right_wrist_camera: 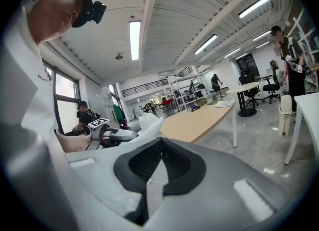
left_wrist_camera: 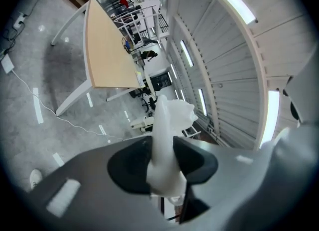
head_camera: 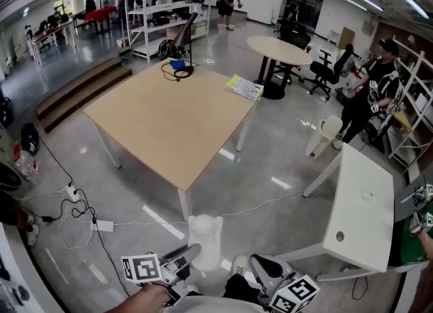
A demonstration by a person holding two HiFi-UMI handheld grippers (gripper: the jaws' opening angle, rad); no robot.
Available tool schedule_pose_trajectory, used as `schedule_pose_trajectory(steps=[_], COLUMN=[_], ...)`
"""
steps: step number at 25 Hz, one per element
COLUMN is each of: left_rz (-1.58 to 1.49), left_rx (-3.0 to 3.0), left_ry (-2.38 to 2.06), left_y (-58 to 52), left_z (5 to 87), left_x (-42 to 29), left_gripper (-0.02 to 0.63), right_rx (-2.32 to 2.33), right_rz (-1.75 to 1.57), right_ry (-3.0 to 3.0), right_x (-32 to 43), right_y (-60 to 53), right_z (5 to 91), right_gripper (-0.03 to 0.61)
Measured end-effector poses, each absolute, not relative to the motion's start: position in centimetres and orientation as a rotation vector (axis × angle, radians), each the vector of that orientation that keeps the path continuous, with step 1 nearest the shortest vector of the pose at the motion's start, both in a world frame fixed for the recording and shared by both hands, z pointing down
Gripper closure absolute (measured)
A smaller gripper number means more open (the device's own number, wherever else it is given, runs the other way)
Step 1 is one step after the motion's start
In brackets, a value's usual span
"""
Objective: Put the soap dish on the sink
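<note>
Left gripper (head_camera: pixel 195 253): I have the fingers (left_wrist_camera: pixel 130 167) closed partway on the soap dish (left_wrist_camera: pixel 168 120). One pad sits on each side of its thin white wall, and both press on it. The soap dish stands up out of the fingers, edge-on in the left gripper view, with its lobed top clear of the pads. In the head view it hangs in the air over the floor (head_camera: pixel 135 190), just off the near corner of the wooden table (head_camera: pixel 172 119) and not touching it.

Right gripper (head_camera: pixel 262 268): it is beside the left one, also short of the wooden table's near corner. In its own view the fingers (right_wrist_camera: pixel 182 162) meet at the tips with nothing between them, so I hold nothing on this side. The same view shows the left gripper and the soap dish to the left of the wooden table.

On the wooden table: a yellow booklet (head_camera: pixel 244 86) lies at the far right edge. A black lamp (head_camera: pixel 187 34) with its cable stands at the far corner.

A white table (head_camera: pixel 365 217) stands to the right of the wooden table, apart from it, with a small round hole close to its near edge.
</note>
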State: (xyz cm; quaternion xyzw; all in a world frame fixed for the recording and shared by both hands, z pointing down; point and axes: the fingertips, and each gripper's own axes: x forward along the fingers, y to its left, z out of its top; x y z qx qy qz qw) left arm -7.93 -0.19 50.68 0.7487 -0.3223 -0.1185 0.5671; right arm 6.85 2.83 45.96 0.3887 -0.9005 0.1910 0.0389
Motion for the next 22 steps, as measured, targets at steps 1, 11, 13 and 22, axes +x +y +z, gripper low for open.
schedule_pose_trajectory(steps=[1,11,13,22], left_rz=[-0.262,-0.385,-0.422,-0.415], left_rx=[1.765,1.734,1.72,1.679], left_ry=[-0.789,-0.89,-0.895,-0.978], left_y=[-0.9,-9.3,-10.6,-14.6], left_z=[50.8,50.1,50.0,49.9], left_x=[-8.0,-3.0,-1.5,1.6], left_gripper=[0.466,0.466,0.466,0.468], right_rx=[1.176,0.921,0.875,0.812], right_rz=[0.585,0.538,0.532,0.561], right_ry=[-2.77,-2.872,-2.878,-2.897], right_x=[7.1,11.0,12.0,15.4], right_y=[1.9,-8.6,-9.9,-14.9], right_z=[46.1,46.0,46.1,46.7], right_gripper=[0.577,0.577,0.577,0.577])
